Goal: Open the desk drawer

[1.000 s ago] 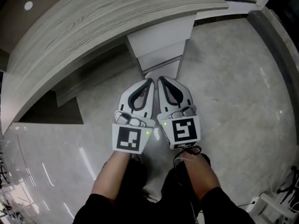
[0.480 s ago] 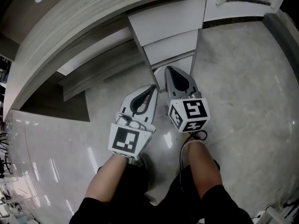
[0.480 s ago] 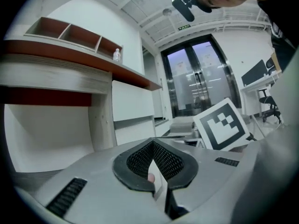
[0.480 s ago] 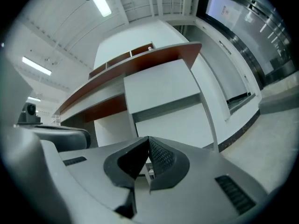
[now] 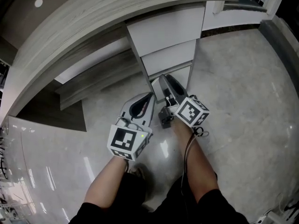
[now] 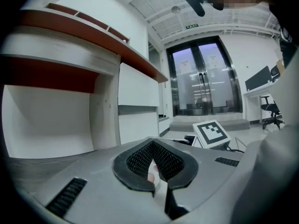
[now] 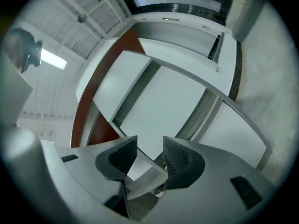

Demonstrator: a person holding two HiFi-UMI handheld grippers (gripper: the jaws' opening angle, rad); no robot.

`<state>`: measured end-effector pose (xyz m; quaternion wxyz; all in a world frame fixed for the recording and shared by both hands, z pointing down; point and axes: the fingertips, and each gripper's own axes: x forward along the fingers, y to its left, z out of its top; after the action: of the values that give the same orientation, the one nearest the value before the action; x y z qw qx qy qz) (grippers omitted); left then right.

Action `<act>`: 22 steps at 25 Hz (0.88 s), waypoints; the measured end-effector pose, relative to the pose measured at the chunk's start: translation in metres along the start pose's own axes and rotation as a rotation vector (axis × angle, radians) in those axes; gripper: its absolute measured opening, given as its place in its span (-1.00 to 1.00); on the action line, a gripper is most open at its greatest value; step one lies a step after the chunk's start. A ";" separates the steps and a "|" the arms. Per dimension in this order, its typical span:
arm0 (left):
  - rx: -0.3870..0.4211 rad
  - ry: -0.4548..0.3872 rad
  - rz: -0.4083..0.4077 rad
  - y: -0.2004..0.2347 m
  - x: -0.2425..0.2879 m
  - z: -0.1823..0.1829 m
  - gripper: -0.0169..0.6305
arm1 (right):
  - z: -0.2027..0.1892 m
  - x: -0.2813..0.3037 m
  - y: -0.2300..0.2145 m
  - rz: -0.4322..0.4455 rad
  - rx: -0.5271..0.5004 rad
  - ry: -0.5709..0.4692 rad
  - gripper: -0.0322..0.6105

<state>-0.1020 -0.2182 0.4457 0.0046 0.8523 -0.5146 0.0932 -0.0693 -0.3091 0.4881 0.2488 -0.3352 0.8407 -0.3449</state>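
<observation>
The white drawer unit stands under the wood-grain desk top, with a second drawer front below the top one. My right gripper lies rolled on its side, its tips close to the lowest front. In the right gripper view its jaws stand open, having just been opening, with nothing gripped; white drawer fronts fill the view ahead. My left gripper hangs beside it on the left, short of the unit. In its own view, the left gripper is shut and empty.
Polished grey floor stretches to the right. The desk's open kneehole lies left of the drawer unit. The right gripper's marker cube shows in the left gripper view, with glass doors and an office chair far behind.
Both grippers have come down and closer to the drawer unit. The right gripper has rolled onto its side, its marker cube now tilted. The left gripper kept its attitude.
</observation>
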 end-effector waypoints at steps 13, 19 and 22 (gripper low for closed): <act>0.023 -0.018 -0.065 0.001 0.017 -0.001 -0.94 | 0.009 0.025 -0.039 0.004 0.266 -0.158 -0.34; 0.022 -0.013 -0.068 0.015 0.018 -0.004 -0.94 | 0.010 0.027 -0.049 0.000 0.272 -0.181 -0.30; 0.026 -0.018 -0.072 0.021 0.021 -0.004 -0.94 | 0.011 0.033 -0.044 0.065 0.311 -0.198 -0.30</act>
<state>-0.1112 -0.2457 0.4514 -0.0077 0.8711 -0.4825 0.0918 -0.0663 -0.3617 0.5077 0.3900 -0.2979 0.7591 -0.4278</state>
